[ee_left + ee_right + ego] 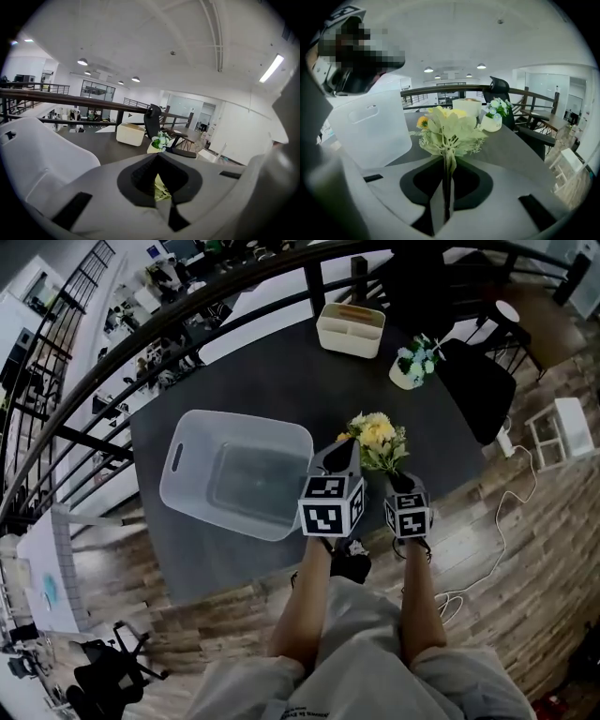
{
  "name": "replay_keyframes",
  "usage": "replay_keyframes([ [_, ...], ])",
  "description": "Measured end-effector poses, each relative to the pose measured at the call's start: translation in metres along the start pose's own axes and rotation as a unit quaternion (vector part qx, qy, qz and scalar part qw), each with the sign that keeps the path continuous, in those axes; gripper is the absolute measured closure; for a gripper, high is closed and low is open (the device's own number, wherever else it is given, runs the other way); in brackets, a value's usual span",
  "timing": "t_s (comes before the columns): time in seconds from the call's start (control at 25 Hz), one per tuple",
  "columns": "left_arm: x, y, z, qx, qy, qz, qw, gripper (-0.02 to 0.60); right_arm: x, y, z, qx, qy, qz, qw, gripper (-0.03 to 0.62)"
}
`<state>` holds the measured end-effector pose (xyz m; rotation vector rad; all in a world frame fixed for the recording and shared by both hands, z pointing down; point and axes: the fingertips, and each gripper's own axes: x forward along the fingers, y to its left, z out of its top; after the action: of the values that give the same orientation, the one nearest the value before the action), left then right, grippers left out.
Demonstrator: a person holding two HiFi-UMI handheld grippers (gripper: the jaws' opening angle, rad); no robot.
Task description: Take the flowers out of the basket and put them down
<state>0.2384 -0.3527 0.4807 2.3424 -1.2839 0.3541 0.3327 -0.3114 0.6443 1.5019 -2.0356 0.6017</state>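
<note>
My right gripper [399,478] [446,197], smooth grey plastic with black pads, is clamped on the thin pale-green stems of the bunch of artificial flowers with yellow and orange heads and frilled, matte sage leaves [377,439] [447,126]. The bunch stands upright, outside and just right of the translucent white plastic basket with rounded corners and a slot handle [187,442] [370,126], over the dark grey matte table [281,381]. My left gripper [339,457] [168,206] has its jaws together, a scrap of pale foliage showing in their opening.
</note>
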Motion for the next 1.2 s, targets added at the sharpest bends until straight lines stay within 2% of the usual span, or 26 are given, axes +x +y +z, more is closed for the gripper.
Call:
replay_keyframes([
  [0.24,0.021,0.009,-0.021,0.004,0.038,0.001,0.9993,0.554,0.045,0.008,-0.008,0.009,-0.001,0.021,1.0,0.516],
  [0.36,0.028,0.011,-0.025,0.007,0.044,0.007,0.999,0.554,0.058,0.013,-0.006,0.004,0.005,0.023,1.0,0.516],
  [0.6,0.047,0.013,-0.034,-0.006,0.062,-0.002,0.998,0.554,0.079,0.011,-0.011,0.029,0.032,0.032,0.999,0.514],
  [0.84,0.068,0.017,-0.045,-0.011,0.081,-0.008,0.9966,0.554,0.094,0.011,-0.018,0.027,0.061,0.033,0.997,0.508],
  [1.04,0.066,0.016,-0.042,-0.021,0.082,-0.018,0.9963,0.554,0.089,0.013,-0.022,0.04,0.062,0.035,0.997,0.477],
  [1.2,0.069,0.021,-0.042,-0.025,0.085,-0.021,0.9959,0.554,0.095,0.013,-0.028,0.052,0.073,0.05,0.995,0.408],
])
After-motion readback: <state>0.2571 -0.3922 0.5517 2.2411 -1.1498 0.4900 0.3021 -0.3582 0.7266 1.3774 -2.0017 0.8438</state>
